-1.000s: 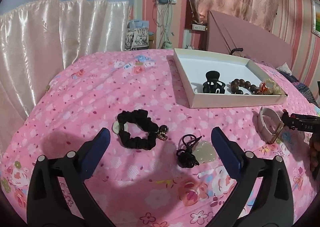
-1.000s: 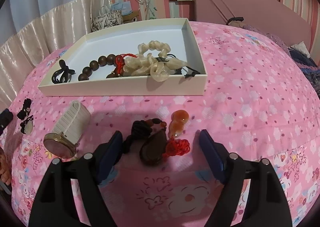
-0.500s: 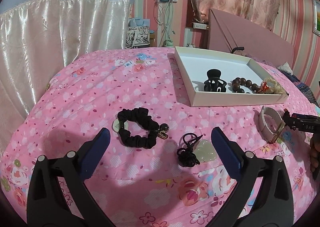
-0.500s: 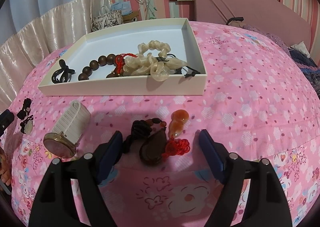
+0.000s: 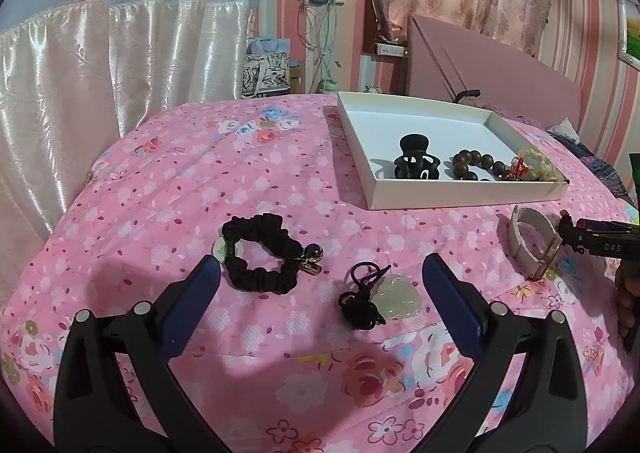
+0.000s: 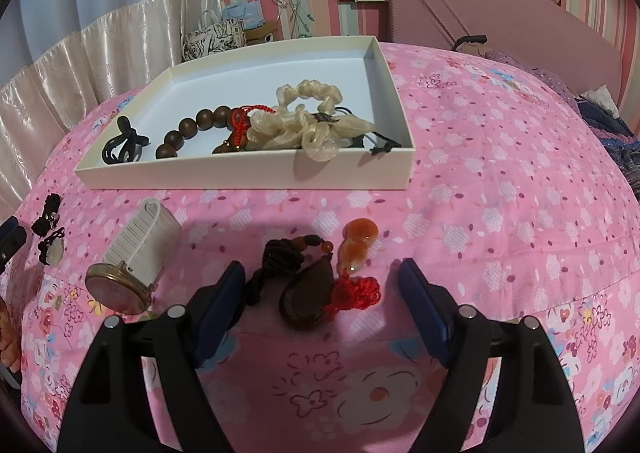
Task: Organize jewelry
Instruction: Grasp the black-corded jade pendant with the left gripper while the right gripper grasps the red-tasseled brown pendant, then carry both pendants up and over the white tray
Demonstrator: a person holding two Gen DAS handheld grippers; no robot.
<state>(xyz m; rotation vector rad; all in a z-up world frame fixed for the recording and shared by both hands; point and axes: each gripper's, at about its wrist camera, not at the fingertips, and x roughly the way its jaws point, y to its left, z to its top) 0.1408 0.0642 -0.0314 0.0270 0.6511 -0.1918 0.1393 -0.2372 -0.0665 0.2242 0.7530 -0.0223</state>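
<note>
A bed covered in a pink floral bedspread [image 5: 160, 193] holds scattered jewelry and a shallow white cardboard tray [image 5: 372, 157].

From the left wrist view, the left gripper [image 5: 320, 281] hangs just above the bedspread with its blue-padded fingers [image 5: 190, 305] spread wide, grasping nothing. Between and just beyond the fingers lie two pieces: a black fabric scrunchie [image 5: 260, 259] with a small metal charm, and to its right a pale green heart-shaped pendant [image 5: 398, 299] on a knotted black cord. Farther back sits the tray, holding a black claw hair clip [image 5: 416, 163], a dark wooden bead bracelet [image 5: 474, 165] and a cream scrunchie [image 5: 538, 169]. A white-strapped wristwatch [image 5: 528, 241] lies on the bedspread near the tray's front right corner, with the tip of the other gripper beside it at the frame edge.

From the right wrist view, the right gripper [image 6: 322, 285] is likewise released, fingers [image 6: 422, 307] wide apart above the bedspread. Between them rest a dark brown teardrop pendant [image 6: 306, 295] on black cord and an orange gourd-shaped charm [image 6: 356, 243] with a red knotted tassel; the two appear to touch, though the overlap is hard to judge. The wristwatch [image 6: 128, 261] lies to the left, its round gold-rimmed face toward the camera. The tray [image 6: 240, 177] sits beyond, well apart from the pendants.
</note>
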